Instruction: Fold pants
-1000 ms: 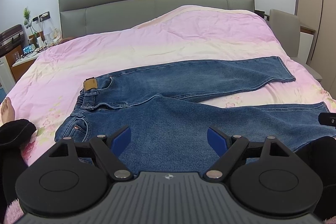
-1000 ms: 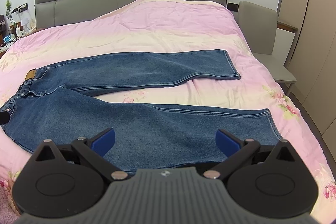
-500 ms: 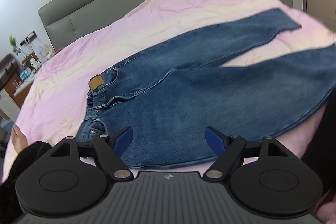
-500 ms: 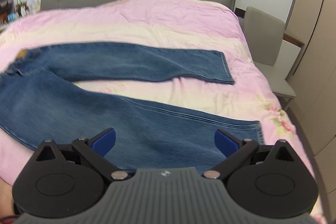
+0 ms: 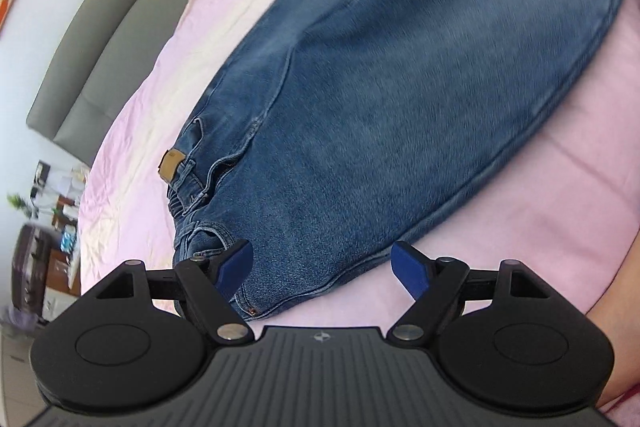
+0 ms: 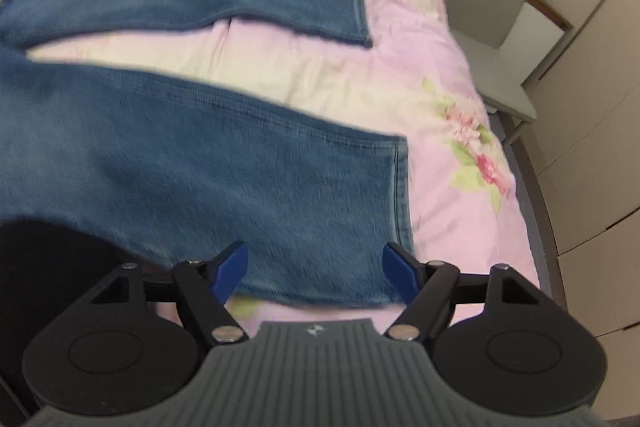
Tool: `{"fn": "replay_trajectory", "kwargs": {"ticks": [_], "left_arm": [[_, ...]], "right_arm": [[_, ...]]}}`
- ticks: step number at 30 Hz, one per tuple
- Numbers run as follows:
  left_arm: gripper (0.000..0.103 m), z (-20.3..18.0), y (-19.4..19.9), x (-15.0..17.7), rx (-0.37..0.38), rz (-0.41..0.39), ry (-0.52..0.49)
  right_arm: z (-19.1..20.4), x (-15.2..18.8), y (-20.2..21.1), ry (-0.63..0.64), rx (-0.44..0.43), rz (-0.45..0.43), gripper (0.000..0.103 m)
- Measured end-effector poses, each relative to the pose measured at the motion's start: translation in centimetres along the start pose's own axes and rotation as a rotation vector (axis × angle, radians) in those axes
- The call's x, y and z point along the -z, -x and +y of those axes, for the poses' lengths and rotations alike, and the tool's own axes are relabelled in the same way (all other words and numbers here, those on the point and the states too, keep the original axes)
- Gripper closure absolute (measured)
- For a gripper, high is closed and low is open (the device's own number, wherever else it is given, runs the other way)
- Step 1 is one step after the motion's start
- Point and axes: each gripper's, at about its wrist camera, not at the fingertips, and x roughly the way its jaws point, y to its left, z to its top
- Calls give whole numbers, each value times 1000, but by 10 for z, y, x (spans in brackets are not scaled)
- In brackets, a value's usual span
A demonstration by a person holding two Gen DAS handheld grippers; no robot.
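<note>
Pink, floral-printed bedding (image 6: 400, 75) covered the bed and filled most of both wrist views, with a grey padded headboard (image 5: 132, 27) curving through the upper left of the left view. A grey chair (image 6: 484, 11) stood beside the bed at the upper right of the right view, next to pale cabinet fronts (image 6: 592, 107). A cluttered side stand (image 5: 44, 211) showed, blurred, at the left edge of the left view.

Blue denim pants (image 5: 400, 99) lay flat on the bedding with the two legs spread apart in a narrow V. In the left view the waistband with its tan leather patch (image 5: 172, 165) sat at centre left, and the legs ran toward the upper right of the frame. In the right view the nearer leg crossed the middle of the frame and ended in a hem (image 6: 400, 195) at centre right; the farther leg lay across the upper part, with bedding showing between the two.

The left tool (image 5: 322, 267) stood with its blue-tipped jaws apart over the waist end of the pants, at the lower centre of its frame, with nothing gripped. The right tool (image 6: 316, 267) hung over the hem end of the nearer leg; its jaws had just been closing but were still apart, with denim seen behind the gap and no cloth pinched.
</note>
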Motion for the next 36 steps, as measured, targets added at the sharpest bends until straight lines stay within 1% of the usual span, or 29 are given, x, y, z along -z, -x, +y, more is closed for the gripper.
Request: {"fn": "replay_trajectory", "kwargs": {"ticks": [3, 5, 6, 7, 8, 10, 12, 16, 18, 19, 20, 21, 22, 23, 24, 25, 26, 27, 28, 30, 32, 36], "left_arm": [[11, -11, -11, 4, -20, 3, -108], [11, -18, -19, 6, -38, 4, -174], [11, -21, -23, 7, -41, 9, -201], [11, -25, -29, 8, -46, 19, -227], [11, -28, -34, 9, -62, 28, -251], [10, -34, -42, 9, -107, 32, -290], [9, -39, -48, 6, -136, 35, -302], [6, -41, -62, -1, -177, 27, -284], [6, -38, -66, -3, -188, 17, -264], [6, -37, -67, -4, -194, 8, -252], [6, -35, -67, -4, -202, -1, -240], [8, -34, -68, -4, -205, -4, -228], [14, -32, -68, -5, -202, -8, -216], [25, -32, -67, -5, -193, -10, -204], [32, -33, -65, -6, -180, -11, -195], [50, -33, -63, -7, -168, -13, -187], [64, -34, -62, -8, -159, -16, -178], [67, -36, -60, -8, -165, -20, -172], [72, -37, -57, -8, -179, -29, -167], [77, -35, -50, -8, -192, -48, -130], [82, -24, -42, -11, -181, -64, -52], [84, 9, -28, -24, -151, -88, 132]], "right_arm": [[4, 12, -17, 121, -9, 48, 29], [9, 19, -27, 181, -20, 64, 23], [13, 22, -32, 211, -36, 66, 22], [17, 26, -35, 246, -40, 62, 19], [22, 28, -37, 279, -36, 52, 14], [32, 31, -40, 339, -32, 29, 12], [38, 31, -46, 389, -12, 9, 11], [41, 25, -54, 396, 10, -42, 11], [43, 21, -56, 391, 20, -74, 17], [43, 19, -56, 387, 12, -82, 29], [44, 17, -56, 385, 11, -86, 36], [46, 15, -56, 392, 12, -92, 39], [48, 15, -54, 405, 10, -98, 47], [51, 14, -53, 423, 13, -104, 56], [53, 14, -52, 432, 13, -108, 60], [54, 13, -49, 432, 12, -113, 68], [55, 11, -46, 430, 12, -120, 76], [56, 10, -43, 429, 17, -131, 79], [58, 6, -38, 429, 29, -153, 83], [55, 4, -28, 411, 44, -191, 86], [51, -3, -16, 372, 65, -234, 90], [42, -24, 6, 312, 107, -310, 93]]}}
